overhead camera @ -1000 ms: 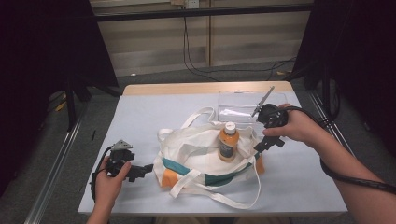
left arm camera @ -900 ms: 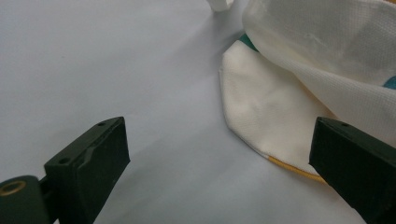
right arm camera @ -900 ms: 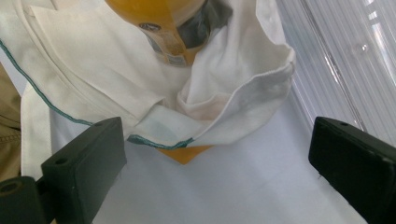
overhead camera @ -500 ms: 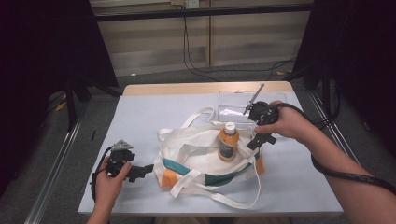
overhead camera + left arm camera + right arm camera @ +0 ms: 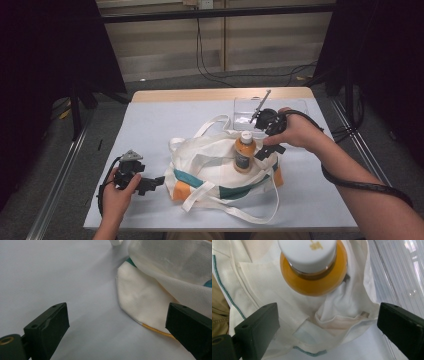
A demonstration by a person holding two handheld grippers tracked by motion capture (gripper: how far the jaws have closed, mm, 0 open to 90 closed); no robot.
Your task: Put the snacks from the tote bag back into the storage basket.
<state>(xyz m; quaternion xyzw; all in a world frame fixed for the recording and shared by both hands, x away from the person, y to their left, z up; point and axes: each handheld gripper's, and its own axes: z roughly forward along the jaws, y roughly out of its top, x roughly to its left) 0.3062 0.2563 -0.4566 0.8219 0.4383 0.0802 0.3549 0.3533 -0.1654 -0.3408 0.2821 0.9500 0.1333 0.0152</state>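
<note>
A white tote bag (image 5: 220, 167) with teal and orange bands lies on the table, straps spread. An orange bottle (image 5: 244, 152) with a white cap stands upright on the bag. My right gripper (image 5: 265, 150) hovers just right of and above the bottle, jaws wide open and empty; in the right gripper view the bottle (image 5: 313, 267) is seen from above beyond the open jaws, over the bag's cloth (image 5: 294, 315). My left gripper (image 5: 152, 184) rests at the table's front left, open, pointing at the bag's corner (image 5: 142, 302).
A clear plastic box (image 5: 250, 111) stands behind the bag at the back right. Its ribbed wall (image 5: 392, 270) runs beside the bag in the right gripper view. The light blue table (image 5: 165, 120) is bare at the left. Cables trail from both grippers.
My right hand and gripper have shifted a little to the left, closer to the bottle. The left gripper, bag and bottle have stayed put.
</note>
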